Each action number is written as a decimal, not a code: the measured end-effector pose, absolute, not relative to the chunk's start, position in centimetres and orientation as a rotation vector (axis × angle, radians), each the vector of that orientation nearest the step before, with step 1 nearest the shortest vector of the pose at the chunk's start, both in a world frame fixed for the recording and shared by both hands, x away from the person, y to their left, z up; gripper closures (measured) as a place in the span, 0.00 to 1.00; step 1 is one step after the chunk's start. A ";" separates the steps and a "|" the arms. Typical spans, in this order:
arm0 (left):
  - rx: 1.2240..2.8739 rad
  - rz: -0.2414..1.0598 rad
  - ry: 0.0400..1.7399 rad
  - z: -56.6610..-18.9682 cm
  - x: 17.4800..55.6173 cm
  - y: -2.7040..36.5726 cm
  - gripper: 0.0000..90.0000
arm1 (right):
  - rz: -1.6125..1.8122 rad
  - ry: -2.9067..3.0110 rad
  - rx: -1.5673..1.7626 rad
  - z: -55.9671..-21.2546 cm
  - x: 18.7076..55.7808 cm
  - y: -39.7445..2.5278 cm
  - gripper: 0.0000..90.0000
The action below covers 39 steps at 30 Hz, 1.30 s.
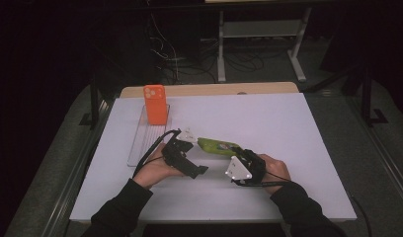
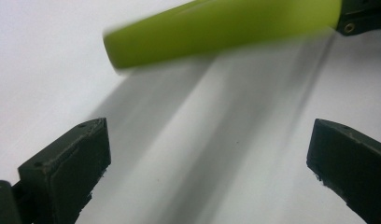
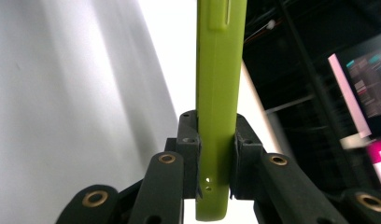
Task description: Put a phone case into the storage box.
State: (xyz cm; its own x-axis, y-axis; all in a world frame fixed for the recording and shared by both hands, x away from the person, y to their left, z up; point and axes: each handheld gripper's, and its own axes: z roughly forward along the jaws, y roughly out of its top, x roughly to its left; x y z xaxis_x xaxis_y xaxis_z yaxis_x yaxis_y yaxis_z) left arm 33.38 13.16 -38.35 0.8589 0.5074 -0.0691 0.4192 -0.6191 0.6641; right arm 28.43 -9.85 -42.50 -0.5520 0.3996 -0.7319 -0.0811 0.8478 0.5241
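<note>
At far left we see an orange phone case on a clear tray. Our left tool gapes, released, beside the green phone case, which our right tool clamps above the white desk.

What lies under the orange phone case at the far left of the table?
The orange phone case rests on the far end of a clear ridged tray, which lies on the white table. The tray surface directly beneath the case is covered.
</note>
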 end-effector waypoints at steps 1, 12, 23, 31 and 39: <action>2.326 0.165 0.664 -38.3 33.4 13.2 0.00 | 0.682 2.083 0.294 -42.4 28.5 -10.0 0.84; 2.344 0.149 0.684 -38.5 33.4 13.2 0.00 | 0.988 2.211 0.629 -41.2 30.0 -11.6 0.84; 2.356 0.157 0.674 -38.4 33.5 13.3 0.00 | 1.225 2.281 0.900 -41.0 31.4 -13.1 0.84; 2.346 0.167 0.696 -38.3 33.7 13.5 0.00 | 1.391 2.267 1.149 -41.1 32.0 -13.9 0.84; 2.231 0.147 0.753 -37.0 34.5 13.6 0.00 | 1.441 2.254 1.225 -41.4 32.0 -13.7 0.84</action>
